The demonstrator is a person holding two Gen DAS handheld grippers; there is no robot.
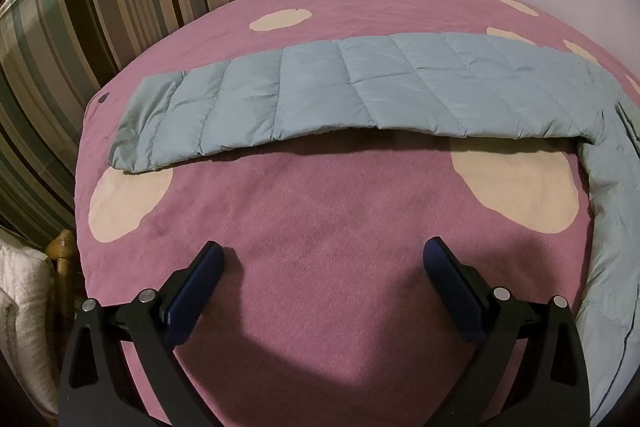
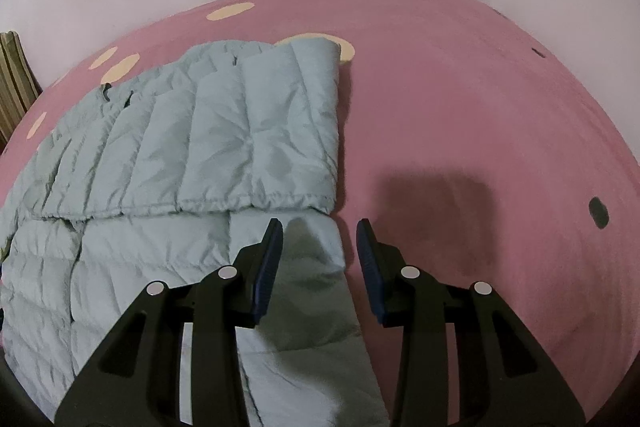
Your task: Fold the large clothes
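1. The left gripper (image 1: 323, 259) is hanging over bare pink bedspread (image 1: 320, 211), its jaws standing wide apart and holding nothing

2. From that gripper the quilted blue garment (image 1: 340, 91) is lying well ahead, farther up the bed, with open spread between the fingertips and its near edge; this part is stretching as a long band across the left wrist view, its long axis running left to right, square to the way the gripper is pointing

3. At the right end of that band the garment is curving down toward the camera along the right side of the view, passing beside the left gripper's right finger (image 1: 452, 279) without touching it

4. The right gripper (image 2: 319, 227) is sitting right at the garment's (image 2: 224, 131) right edge, jaws partly open; a raised fold of the blue fabric (image 2: 316, 251) is standing between them, and neither pad is visibly pressing on it, so I am judging it as not gripped

5. The right hand is therefore looking much the nearer to the cloth; to its right only bedspread (image 2: 480, 107) is showing
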